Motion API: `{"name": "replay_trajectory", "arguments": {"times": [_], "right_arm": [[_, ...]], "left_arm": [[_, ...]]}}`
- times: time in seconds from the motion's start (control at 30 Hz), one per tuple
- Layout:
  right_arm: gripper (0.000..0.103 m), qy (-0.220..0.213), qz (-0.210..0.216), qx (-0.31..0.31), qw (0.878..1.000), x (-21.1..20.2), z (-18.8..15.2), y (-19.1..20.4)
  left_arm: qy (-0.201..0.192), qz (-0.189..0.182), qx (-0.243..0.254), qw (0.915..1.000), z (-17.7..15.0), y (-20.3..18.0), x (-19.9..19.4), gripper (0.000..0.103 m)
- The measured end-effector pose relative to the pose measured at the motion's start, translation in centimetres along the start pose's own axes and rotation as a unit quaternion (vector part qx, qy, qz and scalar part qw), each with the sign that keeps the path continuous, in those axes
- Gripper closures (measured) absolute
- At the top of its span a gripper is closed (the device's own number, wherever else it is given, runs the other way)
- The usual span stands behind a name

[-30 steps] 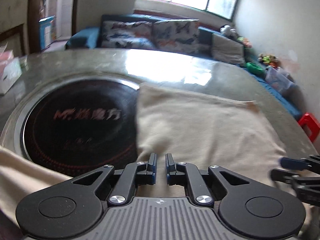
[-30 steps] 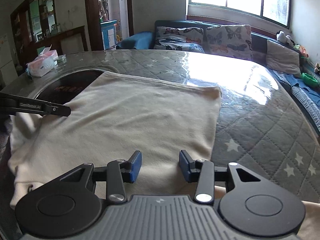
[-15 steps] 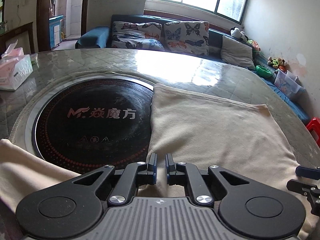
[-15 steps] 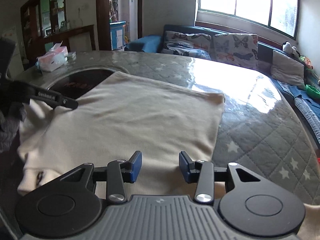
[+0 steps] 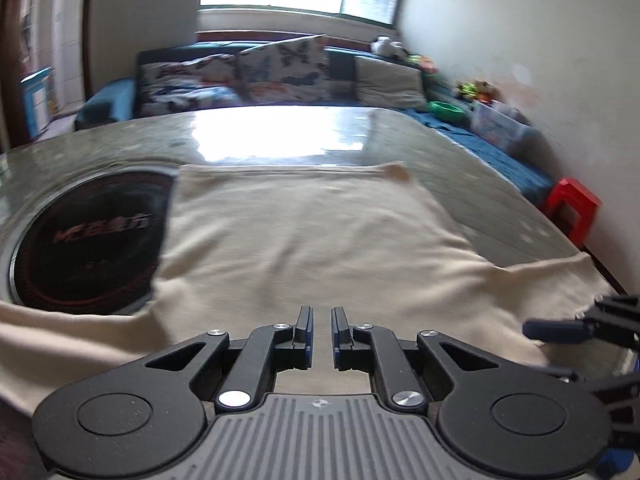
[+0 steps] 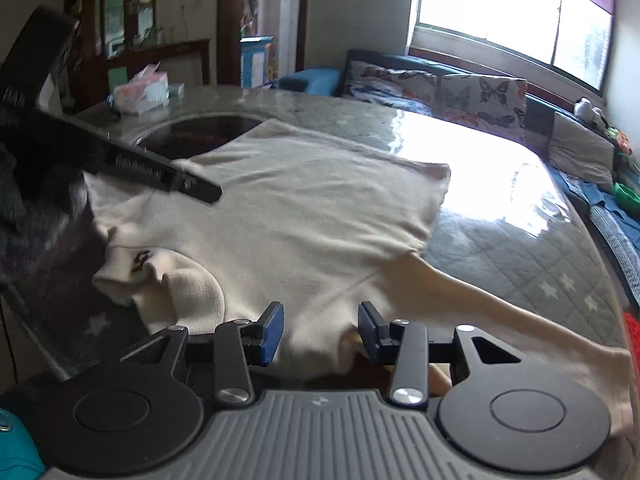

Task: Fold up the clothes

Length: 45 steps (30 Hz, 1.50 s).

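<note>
A cream long-sleeved top lies spread flat on the table, hem at the far side, collar with a dark label at the near edge, sleeves out to both sides. My left gripper hovers low over the near part of the top, its jaws nearly closed with a narrow empty gap. My right gripper is open over the shoulder area by the right sleeve, holding nothing. The left gripper's fingers show in the right wrist view, over the left shoulder.
A round black hotplate is set in the table, partly under the top. A tissue box stands at the far left. A sofa with cushions lies beyond. A red stool stands right of the quilted table.
Both grippers have drawn back toward the near edge and shifted right; more of the collar and right sleeve shows now. The left view is motion-blurred. The jaws keep the same openings.
</note>
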State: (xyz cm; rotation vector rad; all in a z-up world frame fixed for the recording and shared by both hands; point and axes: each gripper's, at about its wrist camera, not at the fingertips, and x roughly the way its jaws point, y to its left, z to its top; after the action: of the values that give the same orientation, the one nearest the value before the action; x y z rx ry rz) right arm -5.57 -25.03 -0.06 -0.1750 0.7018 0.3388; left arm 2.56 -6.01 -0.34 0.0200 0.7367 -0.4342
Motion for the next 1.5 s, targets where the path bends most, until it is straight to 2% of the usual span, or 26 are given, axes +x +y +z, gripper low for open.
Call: {"name": "replay_trajectory", "arguments": {"times": [0.17, 0.3, 0.43, 0.5, 0.67, 0.8, 0.87, 0.97, 1.23, 1.43, 1.5], "right_arm": [[0.062, -0.024, -0.009, 0.064, 0.998, -3.0, -0.9, -2.5], [0.062, -0.022, -0.07, 0.111, 0.991, -4.5, -2.2, -5.7], [0.062, -0.018, -0.145, 0.164, 0.976, -5.7, -4.1, -9.5], [0.062, -0.015, -0.189, 0.195, 0.962, -6.0, -5.2, -11.8], [0.062, -0.012, -0.234, 0.245, 0.941, -6.0, -6.8, -15.3], [0.065, -0.005, -0.238, 0.266, 0.934, -5.3, -7.5, -16.7], [0.086, -0.004, -0.237, 0.262, 0.935, -5.0, -7.7, -16.9], [0.093, -0.004, -0.232, 0.25, 0.94, -4.9, -7.3, -16.9], [0.095, -0.038, -0.257, 0.2, 0.945, -4.9, -4.0, -17.9], [0.094, -0.011, -0.249, 0.216, 0.944, -2.2, -5.4, -19.0], [0.093, -0.015, -0.243, 0.223, 0.944, -2.4, -5.6, -19.0]], "left_arm": [[0.01, -0.032, 0.032, 0.9989, -0.4, -3.3, 0.6, 0.093], [0.016, -0.055, 0.054, 0.9969, -0.9, -5.7, 1.0, 0.093], [0.021, -0.07, 0.076, 0.9944, -1.5, -7.5, 1.2, 0.091], [0.022, -0.072, 0.086, 0.9934, -1.7, -8.0, 1.2, 0.091], [0.025, -0.075, 0.101, 0.9917, -2.2, -8.7, 1.3, 0.091], [0.025, -0.075, 0.108, 0.991, -2.4, -9.1, 1.3, 0.091], [0.026, -0.076, 0.112, 0.9905, -2.4, -9.2, 1.4, 0.091], [0.029, -0.078, 0.116, 0.9897, -2.6, -9.4, 1.5, 0.091], [0.026, -0.084, 0.145, 0.9855, -3.3, -10.0, 1.4, 0.087], [0.026, -0.086, 0.153, 0.9841, -3.2, -10.0, 1.0, 0.086], [0.023, -0.086, 0.152, 0.9843, -3.0, -10.0, 0.9, 0.085]]}}
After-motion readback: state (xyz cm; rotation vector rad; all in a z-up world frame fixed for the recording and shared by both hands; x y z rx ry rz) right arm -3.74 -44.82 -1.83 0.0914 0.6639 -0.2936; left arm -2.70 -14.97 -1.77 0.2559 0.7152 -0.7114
